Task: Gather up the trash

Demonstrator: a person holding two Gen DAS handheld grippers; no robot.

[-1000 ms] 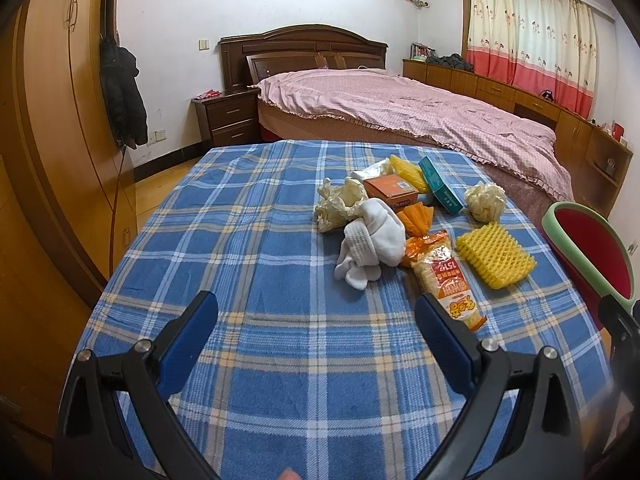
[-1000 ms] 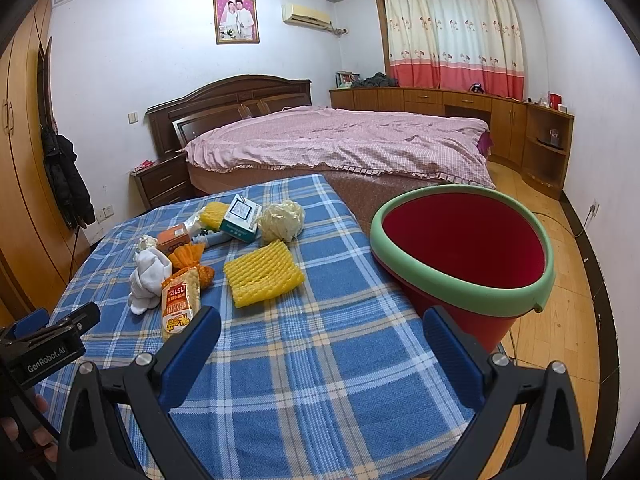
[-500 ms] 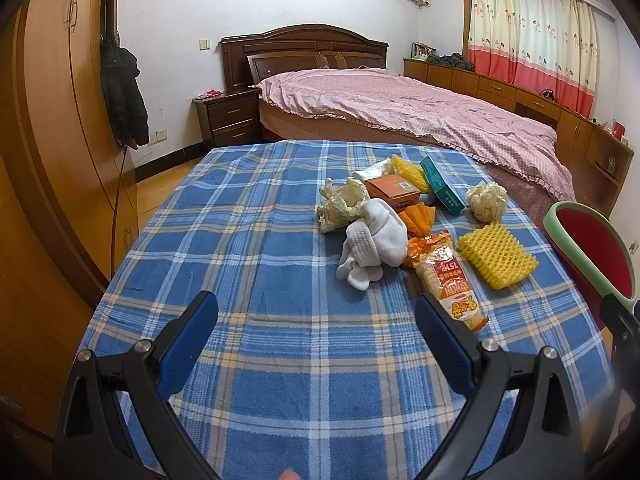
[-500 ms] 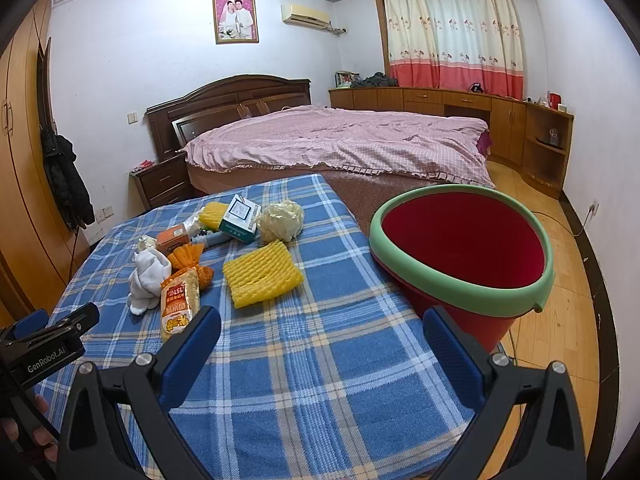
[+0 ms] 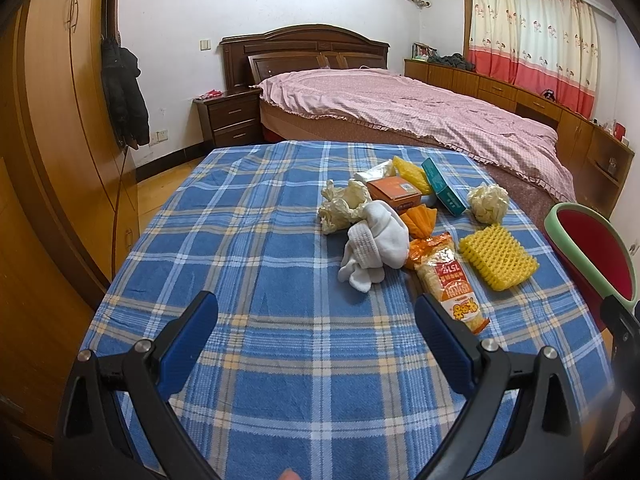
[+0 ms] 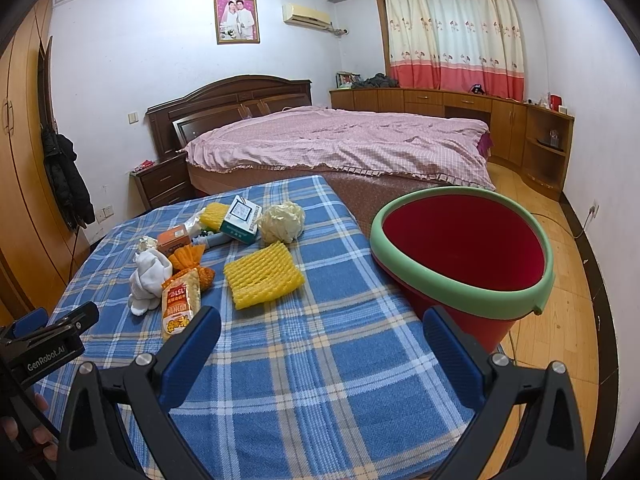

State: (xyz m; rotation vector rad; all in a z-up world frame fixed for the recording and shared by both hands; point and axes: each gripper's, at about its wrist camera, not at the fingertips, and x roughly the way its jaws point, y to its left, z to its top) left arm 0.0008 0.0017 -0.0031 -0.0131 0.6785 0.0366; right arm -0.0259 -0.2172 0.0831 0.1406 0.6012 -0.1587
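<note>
A table covered with a blue plaid cloth (image 5: pixel 256 248) is shown, with the orange box (image 5: pixel 394 193) taken as the landmark. The left gripper (image 5: pixel 316 330) is held above the near part of the cloth, its blue fingers spread wide apart with nothing between them. Just left of the orange box a crumpled cream paper wad (image 5: pixel 344 205) is seen; nearer than the box lies a white sock bundle (image 5: pixel 376 246), touching an orange wrapper (image 5: pixel 420 220). Nearer still and to the right, a snack packet (image 5: pixel 454 284) lies flat. Right of the box are a teal carton (image 5: pixel 442 192), a second cream wad (image 5: pixel 488 203) and a yellow foam net (image 5: pixel 498 256). Far right of the box, beyond the table edge, a red bucket with a green rim (image 6: pixel 464 248) is seen tilted. The right gripper (image 6: pixel 320 352) is held over the cloth near the bucket, fingers likewise parted and empty.
</note>
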